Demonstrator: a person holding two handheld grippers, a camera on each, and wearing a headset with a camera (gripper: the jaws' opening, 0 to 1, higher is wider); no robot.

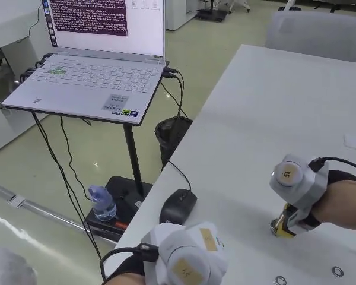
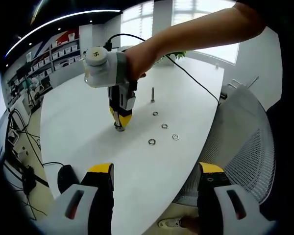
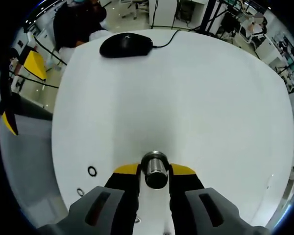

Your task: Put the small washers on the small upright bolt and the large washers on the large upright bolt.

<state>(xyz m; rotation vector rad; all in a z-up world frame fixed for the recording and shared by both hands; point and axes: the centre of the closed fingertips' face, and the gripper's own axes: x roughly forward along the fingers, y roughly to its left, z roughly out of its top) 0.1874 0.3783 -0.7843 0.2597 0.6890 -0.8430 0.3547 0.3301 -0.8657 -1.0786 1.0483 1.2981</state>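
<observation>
Right gripper view: mouse [image 3: 126,45] beyond bolt [image 3: 155,169]

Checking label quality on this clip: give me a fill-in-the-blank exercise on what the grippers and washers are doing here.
The right gripper is ____ on the large bolt.
The left gripper stands ____, with nothing between its jaws.
In the left gripper view, ____ washers lie loose on the table near the small upright bolt.
Missing words: shut; open; four.
</observation>
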